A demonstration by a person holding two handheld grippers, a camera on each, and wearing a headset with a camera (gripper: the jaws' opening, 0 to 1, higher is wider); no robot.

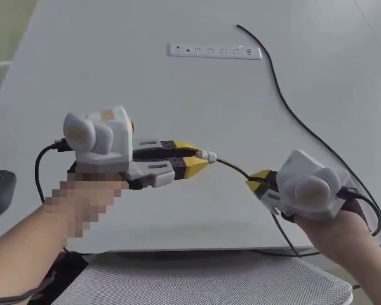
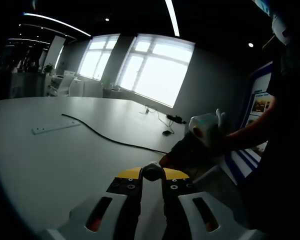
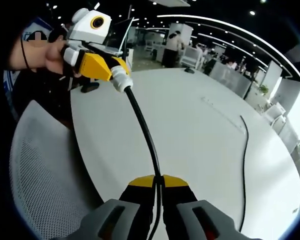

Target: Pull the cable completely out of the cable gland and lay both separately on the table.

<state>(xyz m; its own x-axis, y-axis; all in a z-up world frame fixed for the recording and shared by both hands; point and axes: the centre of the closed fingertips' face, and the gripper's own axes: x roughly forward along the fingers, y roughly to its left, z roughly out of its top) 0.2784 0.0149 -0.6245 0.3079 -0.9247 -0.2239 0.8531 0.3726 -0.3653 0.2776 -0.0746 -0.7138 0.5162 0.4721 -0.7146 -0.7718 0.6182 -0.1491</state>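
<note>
Over the table, the gland is held in the left gripper's closed jaws, the cable, not yet free, clamped in the right gripper's at 4 o'clock; extraction is judged under way, a straight pull apart being called for.

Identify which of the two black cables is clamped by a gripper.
The cable running from the gland into the right gripper; the other cable lies loose on the table.
</note>
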